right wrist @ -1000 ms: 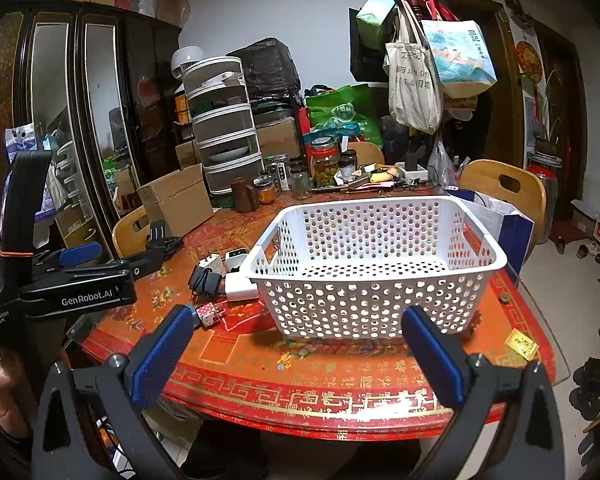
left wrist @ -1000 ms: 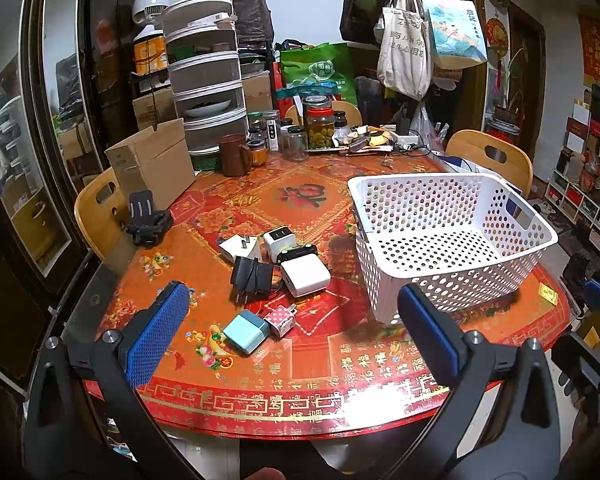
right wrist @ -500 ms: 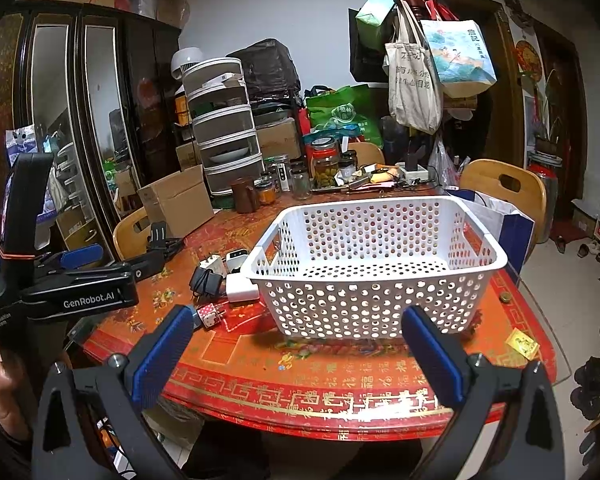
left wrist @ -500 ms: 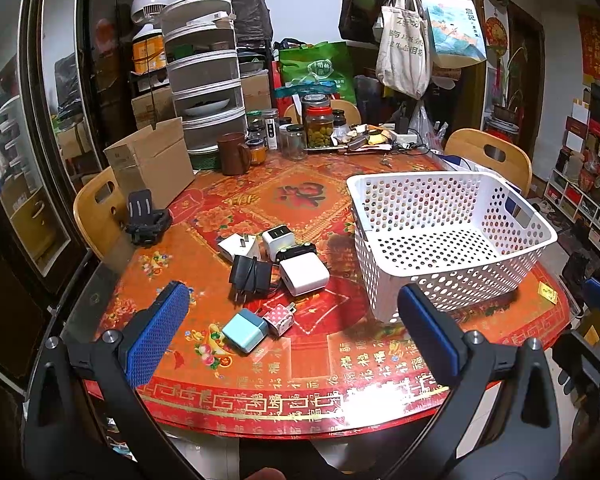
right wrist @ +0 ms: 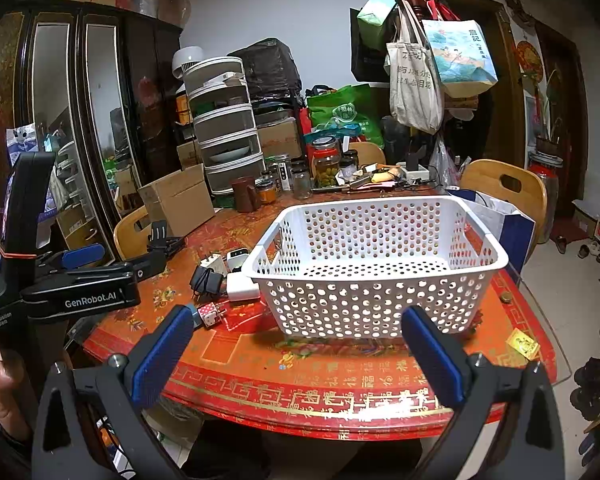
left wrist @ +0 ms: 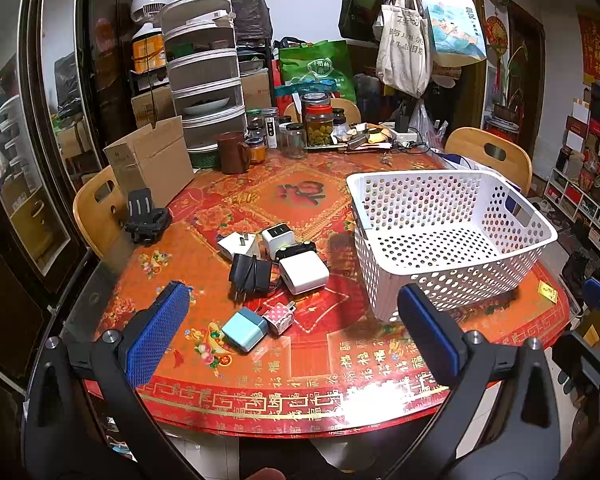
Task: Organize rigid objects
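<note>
Several chargers lie in a cluster on the red table: a teal one (left wrist: 245, 329), a pink dotted one (left wrist: 279, 317), a black one (left wrist: 250, 274), a large white one (left wrist: 304, 272) and two smaller white ones (left wrist: 277, 237). An empty white perforated basket (left wrist: 448, 236) stands to their right; it also shows in the right wrist view (right wrist: 374, 264). My left gripper (left wrist: 292, 336) is open, above the table's near edge, short of the chargers. My right gripper (right wrist: 296, 350) is open and empty, in front of the basket.
A black clip mount (left wrist: 146, 222) and a cardboard box (left wrist: 152, 160) sit at the table's left. Jars, a brown mug (left wrist: 232, 152) and stacked containers crowd the far edge. Wooden chairs (left wrist: 488, 156) surround the table. A small gold packet (right wrist: 522, 344) lies near the right edge.
Both grippers have barely moved; the view of the table is almost the same. Nothing was taken hold of or let go.
</note>
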`<state>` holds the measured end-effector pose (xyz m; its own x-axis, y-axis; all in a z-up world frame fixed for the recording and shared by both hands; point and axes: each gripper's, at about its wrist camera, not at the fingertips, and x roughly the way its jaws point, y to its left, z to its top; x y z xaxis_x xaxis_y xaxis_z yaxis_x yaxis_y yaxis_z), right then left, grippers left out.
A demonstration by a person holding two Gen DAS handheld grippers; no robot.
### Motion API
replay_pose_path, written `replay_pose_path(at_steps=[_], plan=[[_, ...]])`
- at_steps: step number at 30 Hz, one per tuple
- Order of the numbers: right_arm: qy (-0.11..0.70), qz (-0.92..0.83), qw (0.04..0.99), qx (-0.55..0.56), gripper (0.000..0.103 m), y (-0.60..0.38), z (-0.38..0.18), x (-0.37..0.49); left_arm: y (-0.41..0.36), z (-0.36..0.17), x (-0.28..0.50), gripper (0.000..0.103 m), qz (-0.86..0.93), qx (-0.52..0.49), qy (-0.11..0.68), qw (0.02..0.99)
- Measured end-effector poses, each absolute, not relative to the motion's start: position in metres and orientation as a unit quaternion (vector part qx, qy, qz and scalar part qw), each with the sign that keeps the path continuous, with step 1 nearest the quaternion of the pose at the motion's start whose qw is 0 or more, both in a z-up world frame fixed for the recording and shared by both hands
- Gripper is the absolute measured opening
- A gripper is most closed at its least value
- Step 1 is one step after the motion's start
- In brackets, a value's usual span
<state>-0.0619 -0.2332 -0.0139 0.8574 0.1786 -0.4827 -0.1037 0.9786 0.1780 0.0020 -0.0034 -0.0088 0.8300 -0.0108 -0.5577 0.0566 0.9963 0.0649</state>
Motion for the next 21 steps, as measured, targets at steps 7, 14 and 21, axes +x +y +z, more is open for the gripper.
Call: replay_pose_path(at_steps=[7, 14, 21], plan=[[0.258, 0.074, 0.961, 0.072, 0.103, -0.2323, -0.0152, -0.0623, -0.0032, -0.0093, 0.0023, 0.103, -0.017, 0.039, 0.292, 0.956], [0.258, 0.074, 0.961, 0.071, 0.103, -0.2321, -0.0151, -0.0621, -0.0036, -0.0094, 0.0024, 0.103, -0.017, 0.039, 0.292, 0.956], [0.260, 0.074, 0.960, 0.072, 0.103, -0.2324, -0.0181, -0.0623, -0.0035, -0.0097, 0.0026, 0.103, -0.016, 0.039, 0.293, 0.955]])
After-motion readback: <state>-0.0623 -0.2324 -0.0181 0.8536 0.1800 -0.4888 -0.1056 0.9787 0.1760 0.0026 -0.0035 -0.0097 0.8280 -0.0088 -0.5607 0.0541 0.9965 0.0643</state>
